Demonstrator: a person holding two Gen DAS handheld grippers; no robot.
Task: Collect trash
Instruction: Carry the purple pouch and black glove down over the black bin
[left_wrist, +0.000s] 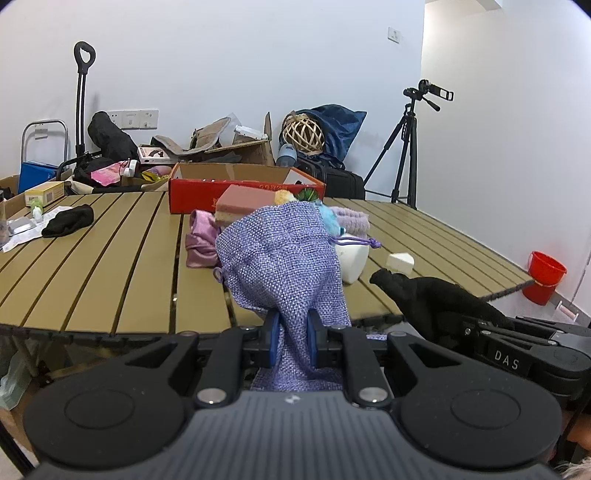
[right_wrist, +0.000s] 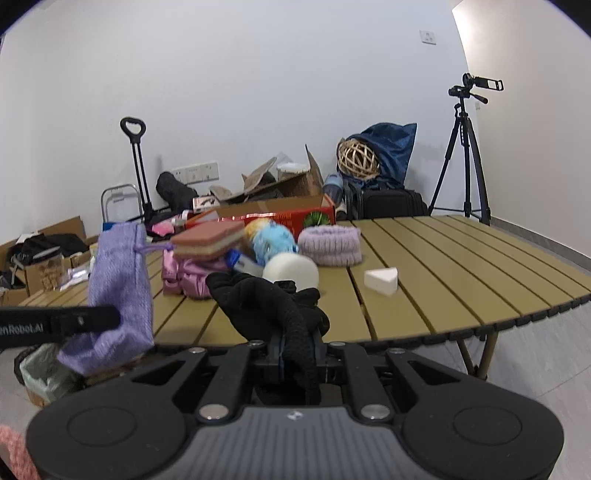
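I hold a lilac woven burlap drawstring pouch (left_wrist: 284, 266) pinched in my left gripper (left_wrist: 291, 332); it stands up crumpled above the near edge of the slatted table, its cord trailing right. In my right gripper (right_wrist: 299, 350) I hold a black knitted glove (right_wrist: 269, 299), its limp fingers flopping forward and left over the near table edge. Farther on the table lie a small white wedge-shaped sponge (right_wrist: 381, 280) to the right and a white rounded foam block (right_wrist: 291, 271) just beyond the glove.
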